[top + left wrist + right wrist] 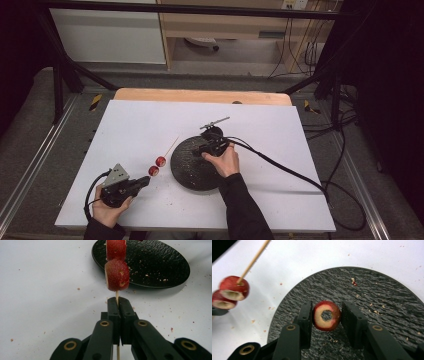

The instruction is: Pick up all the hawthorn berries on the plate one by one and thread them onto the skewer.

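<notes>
A: Pinching the skewer [116, 296] tight, the left gripper [117, 301] holds it just left of the black plate [187, 172], two red fruit rings [117, 275] threaded on.

B: And the right gripper [326, 315] hovers over that plate, clamped on a third cored ring [326, 315] between its pads.

A: White tabletop [140, 130] beneath, crumbs scattered beside the plate.

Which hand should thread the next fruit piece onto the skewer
Right. The right gripper already holds a cored fruit ring over the black plate, while the left gripper is clamped on the skewer, steadying it with two pieces on.
</notes>
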The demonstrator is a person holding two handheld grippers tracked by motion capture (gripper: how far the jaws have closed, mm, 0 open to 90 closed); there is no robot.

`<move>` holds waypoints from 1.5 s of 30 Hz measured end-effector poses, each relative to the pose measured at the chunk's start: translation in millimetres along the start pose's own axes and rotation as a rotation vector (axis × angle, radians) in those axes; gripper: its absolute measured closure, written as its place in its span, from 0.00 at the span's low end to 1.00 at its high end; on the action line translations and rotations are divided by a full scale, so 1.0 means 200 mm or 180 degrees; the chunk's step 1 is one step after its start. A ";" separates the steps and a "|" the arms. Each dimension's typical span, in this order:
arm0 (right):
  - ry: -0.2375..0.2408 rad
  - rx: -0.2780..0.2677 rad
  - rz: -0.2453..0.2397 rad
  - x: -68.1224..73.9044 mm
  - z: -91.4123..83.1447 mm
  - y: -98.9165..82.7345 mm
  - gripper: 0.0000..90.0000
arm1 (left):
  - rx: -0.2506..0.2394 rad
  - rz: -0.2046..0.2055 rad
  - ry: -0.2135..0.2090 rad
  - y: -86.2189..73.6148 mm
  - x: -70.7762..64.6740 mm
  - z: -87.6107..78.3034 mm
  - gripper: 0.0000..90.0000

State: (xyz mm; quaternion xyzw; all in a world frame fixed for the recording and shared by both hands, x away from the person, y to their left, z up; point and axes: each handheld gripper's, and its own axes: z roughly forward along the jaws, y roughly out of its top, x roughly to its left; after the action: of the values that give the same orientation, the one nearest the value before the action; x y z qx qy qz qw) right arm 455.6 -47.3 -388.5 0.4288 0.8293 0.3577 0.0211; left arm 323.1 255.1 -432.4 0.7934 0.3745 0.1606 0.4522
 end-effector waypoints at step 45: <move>0.0476 -0.2155 0.0765 -0.13 -0.29 -0.39 0.70 | -0.0264 0.0093 -0.0141 0.22 -0.27 0.17 0.98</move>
State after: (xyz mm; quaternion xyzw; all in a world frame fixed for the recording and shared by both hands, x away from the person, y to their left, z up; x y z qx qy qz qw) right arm 398.9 -128.8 -399.9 0.4646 0.6069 0.6422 0.0590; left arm 326.1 180.7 -410.1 0.7827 0.3457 0.1651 0.4906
